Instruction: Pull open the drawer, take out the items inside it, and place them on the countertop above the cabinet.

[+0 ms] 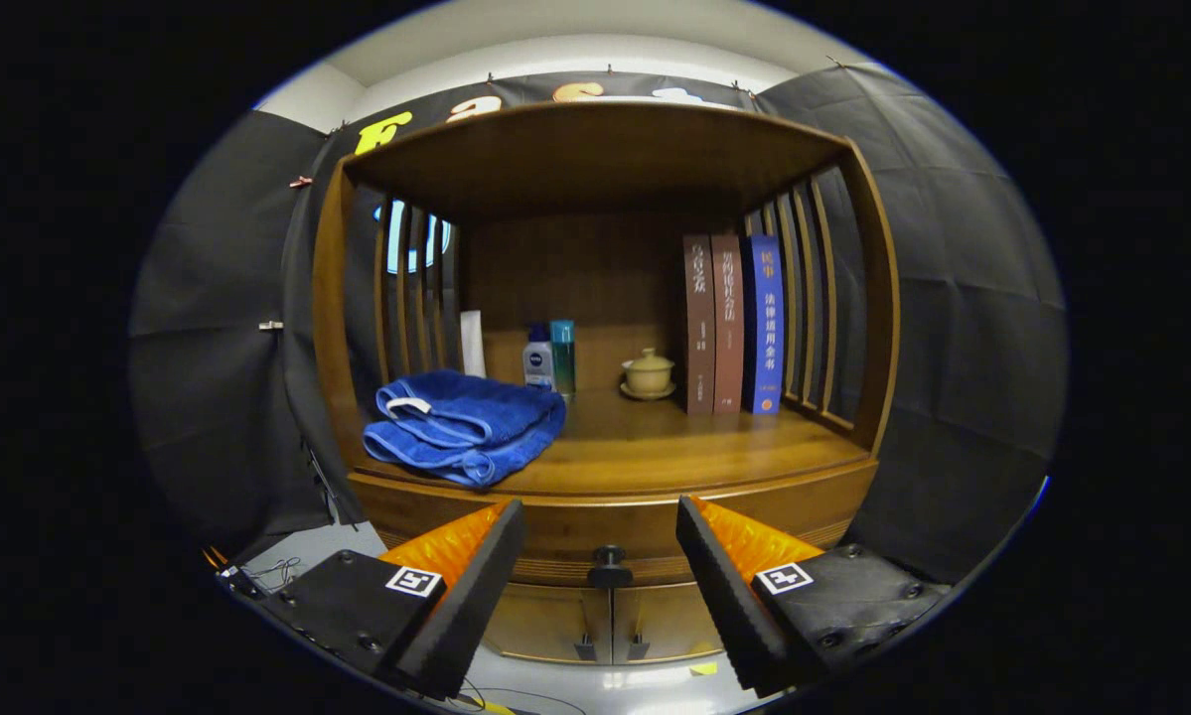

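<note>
Here the gripper (600, 586) is held open, its fingers either side of the drawer knob (609, 566), not yet touching it. The drawer (605, 526) is seen shut, below the blue towel (461, 425). If closed off-centre, the knob may be lost mid-pull.

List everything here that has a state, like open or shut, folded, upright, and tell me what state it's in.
gripper: open, fingers apart either side of the drawer knob, not touching it.
drawer: shut.
drawer knob: free, between the fingers.
blue towel: folded, lying on the countertop.
three books: upright, side by side.
lidded cup: lid on, standing on a saucer.
two bottles: upright, capped.
lower cabinet doors: shut.
</note>
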